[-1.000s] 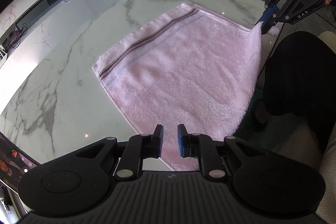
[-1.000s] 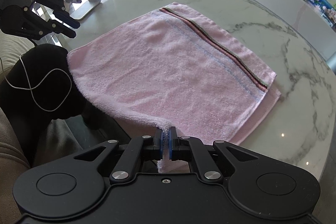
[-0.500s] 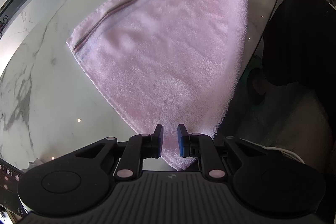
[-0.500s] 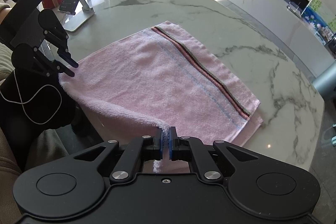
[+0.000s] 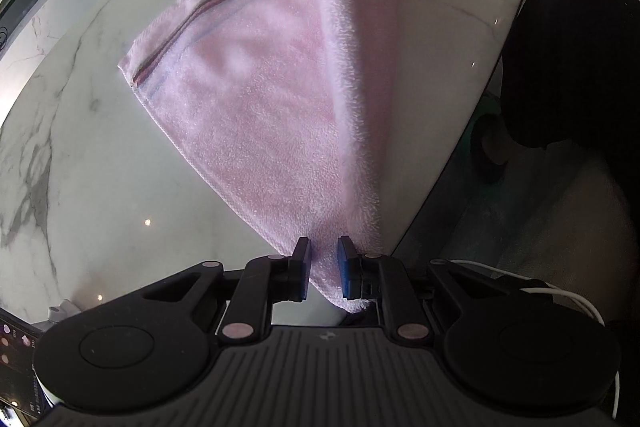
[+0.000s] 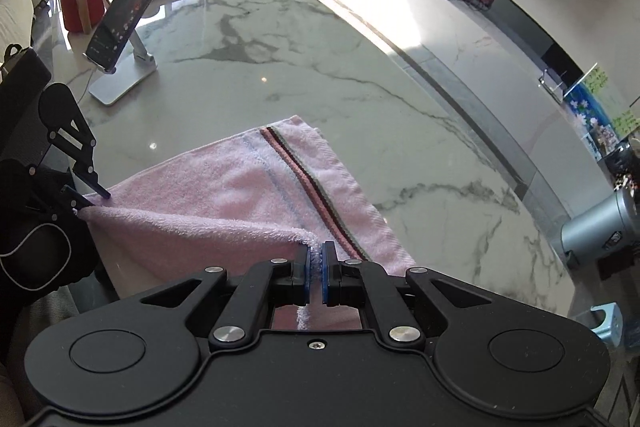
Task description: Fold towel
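Note:
A pink towel (image 5: 256, 99) with a dark stripe lies partly on the marble table (image 5: 80, 155). Its near edge is lifted off the table and stretched between my two grippers. My left gripper (image 5: 323, 269) holds one near corner of the towel between its blue pads, which stand a little apart around the cloth. It also shows in the right wrist view (image 6: 86, 201) at the left, pinching that corner. My right gripper (image 6: 316, 277) is shut on the other near corner of the towel (image 6: 240, 195). The lifted edge rises out of the top of the left wrist view.
A phone on a silver stand (image 6: 120, 39) and a red mug (image 6: 80, 7) stand at the far left of the table. A grey metal bin (image 6: 596, 227) is beyond the table's right edge. A black seat (image 5: 572, 67) is beside the table's near edge.
Both grippers have risen and moved forward over the table, lifting the towel's near edge higher and carrying it toward the striped far edge. The towel's lifted flap now stands steeply.

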Demonstrator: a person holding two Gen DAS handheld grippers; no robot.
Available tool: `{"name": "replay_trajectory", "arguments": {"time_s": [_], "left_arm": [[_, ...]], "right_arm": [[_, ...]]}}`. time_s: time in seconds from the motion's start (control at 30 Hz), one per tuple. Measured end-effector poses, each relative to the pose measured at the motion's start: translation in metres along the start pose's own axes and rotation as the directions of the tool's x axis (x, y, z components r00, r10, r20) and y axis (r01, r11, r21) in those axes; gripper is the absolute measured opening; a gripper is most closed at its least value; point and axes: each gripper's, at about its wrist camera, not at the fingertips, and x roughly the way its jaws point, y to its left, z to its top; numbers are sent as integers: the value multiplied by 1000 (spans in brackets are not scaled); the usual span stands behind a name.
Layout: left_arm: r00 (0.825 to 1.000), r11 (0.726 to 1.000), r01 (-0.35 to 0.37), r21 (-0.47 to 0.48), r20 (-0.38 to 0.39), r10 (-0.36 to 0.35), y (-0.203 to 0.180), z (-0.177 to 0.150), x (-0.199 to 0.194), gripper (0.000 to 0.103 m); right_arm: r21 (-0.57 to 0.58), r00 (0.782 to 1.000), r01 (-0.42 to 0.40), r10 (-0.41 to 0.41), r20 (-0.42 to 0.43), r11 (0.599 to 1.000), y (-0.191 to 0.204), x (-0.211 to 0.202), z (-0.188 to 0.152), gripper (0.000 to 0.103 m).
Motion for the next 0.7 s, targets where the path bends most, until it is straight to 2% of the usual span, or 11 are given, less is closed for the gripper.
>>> {"name": "replay_trajectory", "arguments": {"time_s": [0.37,0.5,0.7], "left_arm": [[1000,1000,12,4,10,-12,-1,-8,-6,13],[1000,1000,14,12,9,-14,-2,-9,-7,13],[1000,999,20,25,4,-20,-3,-11,-10,13]], "right_arm": [[-124,1000,6,-3,24,992,12,42,73,3],[-146,1000,-4,2,-13,989,15,82,95,3],[-101,995,-50,41,-95,994,13,144,109,3]]}}
